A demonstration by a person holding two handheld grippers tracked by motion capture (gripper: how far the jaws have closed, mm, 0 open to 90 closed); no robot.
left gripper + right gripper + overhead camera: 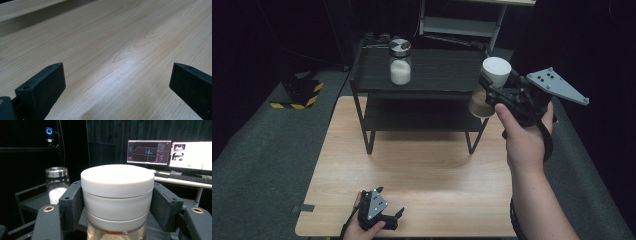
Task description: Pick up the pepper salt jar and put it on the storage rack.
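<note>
In right claw (117, 207) | jar (117, 195) clamped | base cut off

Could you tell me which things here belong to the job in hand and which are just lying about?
In the job:
- white-lidded jar, held by its lid
- right gripper, fingers shut on it
- black shelf rack

Lying about:
- metal-lidded jar of white powder on the rack
- left gripper, open, low over the table

White-lidded jar (490, 85) with brown contents, silver-lidded jar (400, 61) of white powder, black shelf rack (422, 75), pale wood-grain table (422, 170), black jaws, yellow-black striped block (299, 92).
</note>
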